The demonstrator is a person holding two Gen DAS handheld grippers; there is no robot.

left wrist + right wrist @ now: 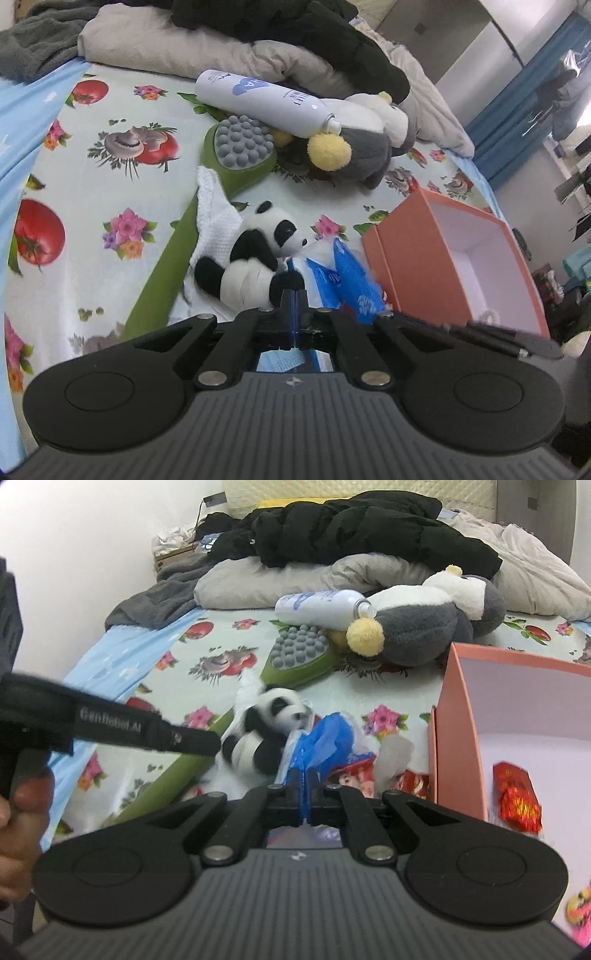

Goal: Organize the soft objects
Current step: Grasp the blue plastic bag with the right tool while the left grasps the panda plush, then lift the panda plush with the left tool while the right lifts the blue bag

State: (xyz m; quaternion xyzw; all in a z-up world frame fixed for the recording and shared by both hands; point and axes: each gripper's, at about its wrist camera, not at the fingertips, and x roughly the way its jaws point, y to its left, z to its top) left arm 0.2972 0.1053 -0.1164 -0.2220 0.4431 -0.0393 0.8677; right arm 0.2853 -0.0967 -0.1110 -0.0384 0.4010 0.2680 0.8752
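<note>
Blue plastic, crinkled and printed with white, is what both our claws are clamped on: the left gripper (294,295) has its fingers pressed together on one edge of the blue packet (345,280), and the right gripper (304,775) pinches the same packet (325,738) from its own side. It lies on the flowered sheet (122,155), just beside the open orange box (417,258) and touching the small panda plush (258,254), which sits on a white knitted cloth (216,210). A green massage brush (236,155) with grey nubs runs under that cloth (its handle slants toward us). Farther back, a white spray bottle (266,99) rests across the grey penguin plush (354,147), and behind these are a beige pillow (155,40) and black clothing (295,26). From the right wrist we see red foil packets (517,797) inside the box (458,720), and more red wrappers (354,771) on the sheet beside its wall. Our left hand (22,812) grips its tool at the frame's edge.
</note>
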